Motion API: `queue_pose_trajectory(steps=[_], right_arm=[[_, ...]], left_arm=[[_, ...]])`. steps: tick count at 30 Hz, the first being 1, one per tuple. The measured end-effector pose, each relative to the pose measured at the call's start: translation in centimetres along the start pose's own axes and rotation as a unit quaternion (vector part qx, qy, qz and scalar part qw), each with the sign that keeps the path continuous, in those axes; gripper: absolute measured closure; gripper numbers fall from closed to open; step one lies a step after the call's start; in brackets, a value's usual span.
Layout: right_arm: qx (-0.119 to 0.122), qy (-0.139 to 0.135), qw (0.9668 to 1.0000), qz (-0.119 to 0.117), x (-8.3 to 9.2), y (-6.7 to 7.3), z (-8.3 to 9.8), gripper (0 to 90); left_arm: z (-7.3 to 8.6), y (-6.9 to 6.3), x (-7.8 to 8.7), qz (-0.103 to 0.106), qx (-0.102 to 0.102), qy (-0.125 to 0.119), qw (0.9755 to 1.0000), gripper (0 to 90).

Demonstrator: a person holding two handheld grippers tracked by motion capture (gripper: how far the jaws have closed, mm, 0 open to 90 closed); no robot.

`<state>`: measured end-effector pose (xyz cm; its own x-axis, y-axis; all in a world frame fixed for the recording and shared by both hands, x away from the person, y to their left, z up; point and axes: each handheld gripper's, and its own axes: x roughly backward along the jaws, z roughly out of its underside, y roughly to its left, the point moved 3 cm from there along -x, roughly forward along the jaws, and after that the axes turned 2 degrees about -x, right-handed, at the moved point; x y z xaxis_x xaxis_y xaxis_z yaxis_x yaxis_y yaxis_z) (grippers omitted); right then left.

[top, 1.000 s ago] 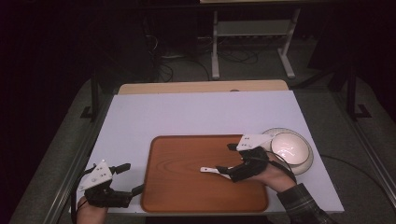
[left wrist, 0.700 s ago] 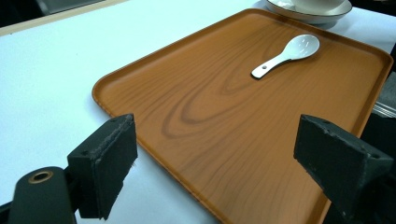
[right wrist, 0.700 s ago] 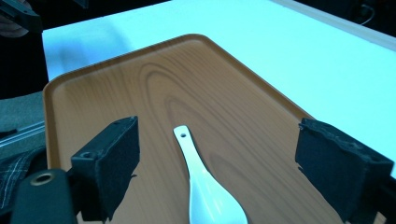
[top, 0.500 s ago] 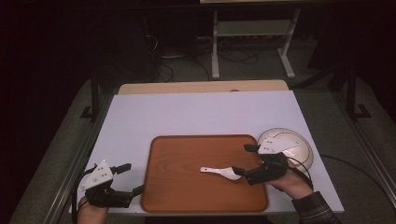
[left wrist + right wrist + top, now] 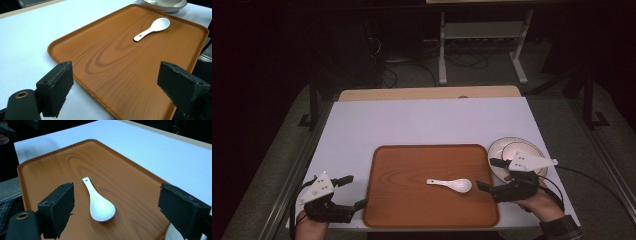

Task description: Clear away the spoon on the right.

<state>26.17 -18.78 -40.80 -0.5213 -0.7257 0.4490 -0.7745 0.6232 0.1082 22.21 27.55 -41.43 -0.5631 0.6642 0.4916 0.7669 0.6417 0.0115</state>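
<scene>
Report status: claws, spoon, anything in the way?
Both claws open, empty. Right claw just right of spoon, which lies flat on tray. Left claw at tray's left edge. Nothing between.

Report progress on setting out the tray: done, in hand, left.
Done: the white spoon lies on the wooden tray. In hand: nothing; the right gripper is open beside the spoon, the left gripper open at the tray's near-left edge. Left, probably: the bowl, beside the tray.
</scene>
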Motion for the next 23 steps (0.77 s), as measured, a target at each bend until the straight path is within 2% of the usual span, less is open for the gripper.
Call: queue_pose_trajectory(steps=[14, 23], right_arm=[[-0.019, -0.005, 0.9995, 0.024, 2.2, -1.1, 1.8, 13.3], [-0.023, -0.007, 0.9993, 0.028, 2.7, -1.5, 2.1, 13.3]], left_arm=[[0.0, -0.1, 0.0, 0.003, -0.006, 0.001, 1.0000, 13.1], [0.0, -0.1, -0.1, 0.002, -0.006, 0.002, 1.0000, 13.0]])
